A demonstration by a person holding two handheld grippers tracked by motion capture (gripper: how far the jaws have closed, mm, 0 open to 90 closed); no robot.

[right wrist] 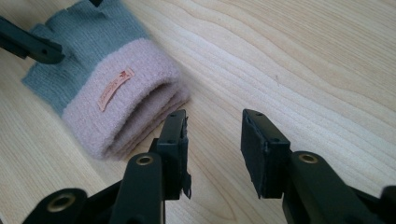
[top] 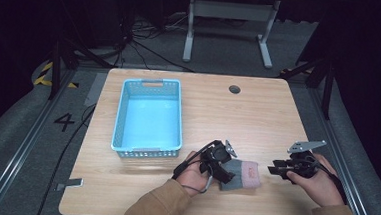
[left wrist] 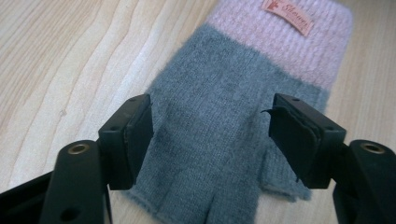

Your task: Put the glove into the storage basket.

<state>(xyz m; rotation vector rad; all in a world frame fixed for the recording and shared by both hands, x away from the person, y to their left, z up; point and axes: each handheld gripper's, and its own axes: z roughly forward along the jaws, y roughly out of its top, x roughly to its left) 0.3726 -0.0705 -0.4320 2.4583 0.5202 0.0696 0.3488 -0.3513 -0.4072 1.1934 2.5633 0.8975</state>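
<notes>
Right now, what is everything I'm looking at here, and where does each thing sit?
Table: one, light wood, centre of the high view.
Basket: one, light blue, perforated, nothing inside, left part of the table.
Glove: one, grey with a pink cuff and a small label, near edge, lying flat.
Frame legs: one set, white, on the floor beyond the table.
Left hand-held gripper: one, black, jaws open either side of the glove.
Right hand-held gripper: one, black, jaws open beside the cuff.
</notes>
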